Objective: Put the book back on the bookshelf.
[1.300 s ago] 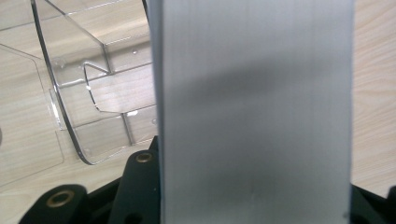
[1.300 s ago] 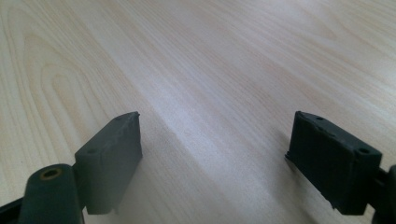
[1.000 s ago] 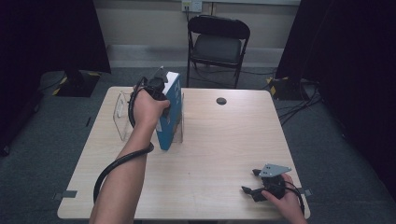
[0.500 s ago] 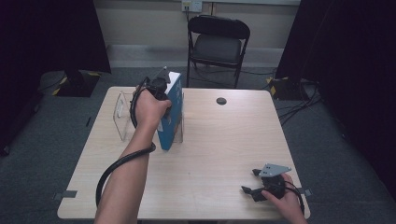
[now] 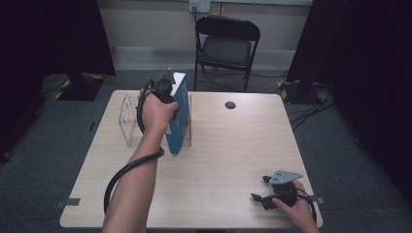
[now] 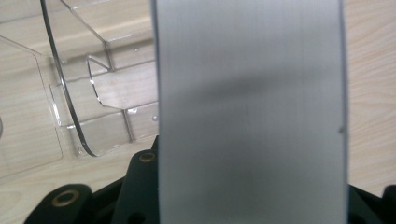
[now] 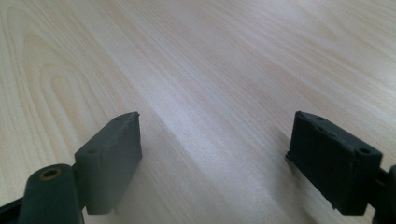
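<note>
Unmoved, left gripper (image 5: 167, 90) clamps blue box (image 5: 179, 116) beside clear holder (image 5: 128, 119).

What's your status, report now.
Left gripper shut on book, upright beside clear rack. Right gripper open, resting on table. Nothing in the way.

High view above the near edge looking forward and down, gripper views close, all sharing the table (image 5: 228, 145).

Even overhead light falls on the table (image 5: 214, 160), while the room's edges sink into black. The book (image 6: 250, 112) fills the left gripper view as a soft grey blur (too close to focus). The right gripper (image 7: 215, 163) casts faint shadows.
</note>
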`<move>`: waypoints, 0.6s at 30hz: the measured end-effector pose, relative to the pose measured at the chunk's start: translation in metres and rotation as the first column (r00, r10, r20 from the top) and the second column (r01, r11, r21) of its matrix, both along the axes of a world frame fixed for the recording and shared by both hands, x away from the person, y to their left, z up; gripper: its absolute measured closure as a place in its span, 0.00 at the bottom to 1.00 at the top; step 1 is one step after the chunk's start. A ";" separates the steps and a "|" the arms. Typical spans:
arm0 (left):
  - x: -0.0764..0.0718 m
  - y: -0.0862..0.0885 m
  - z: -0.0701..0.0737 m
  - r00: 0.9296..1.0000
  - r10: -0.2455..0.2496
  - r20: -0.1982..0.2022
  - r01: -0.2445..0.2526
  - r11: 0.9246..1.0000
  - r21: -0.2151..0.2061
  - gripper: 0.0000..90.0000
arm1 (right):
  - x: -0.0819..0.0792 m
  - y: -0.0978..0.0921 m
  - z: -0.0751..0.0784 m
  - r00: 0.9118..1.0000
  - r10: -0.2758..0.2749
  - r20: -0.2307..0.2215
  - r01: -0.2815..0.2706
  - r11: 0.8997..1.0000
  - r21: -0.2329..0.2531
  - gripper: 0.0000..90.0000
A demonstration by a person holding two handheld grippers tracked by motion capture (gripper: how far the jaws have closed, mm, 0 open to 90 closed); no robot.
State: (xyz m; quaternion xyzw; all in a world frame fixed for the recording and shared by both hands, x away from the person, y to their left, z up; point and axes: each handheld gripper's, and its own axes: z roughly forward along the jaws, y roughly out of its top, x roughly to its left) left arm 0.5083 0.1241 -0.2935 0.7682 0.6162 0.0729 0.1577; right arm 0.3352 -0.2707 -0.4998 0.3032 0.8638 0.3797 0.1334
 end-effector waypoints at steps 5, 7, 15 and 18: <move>0.000 -0.001 0.000 1.000 -0.004 0.001 0.004 1.000 0.006 0.69 | 0.000 0.000 0.000 1.000 0.000 0.001 0.000 1.000 -0.001 0.18; -0.001 -0.002 0.000 1.000 -0.004 -0.004 0.004 1.000 0.001 0.68 | 0.000 0.000 0.000 1.000 -0.002 -0.002 0.002 1.000 0.000 0.18; -0.005 0.008 0.011 1.000 -0.012 0.014 0.013 0.999 -0.035 0.56 | 0.000 0.000 0.000 1.000 -0.001 -0.001 0.001 1.000 0.000 0.18; -0.008 0.010 0.014 1.000 -0.001 0.016 0.002 0.998 -0.064 0.51 | 0.000 0.000 0.000 1.000 -0.001 0.000 0.001 1.000 0.000 0.18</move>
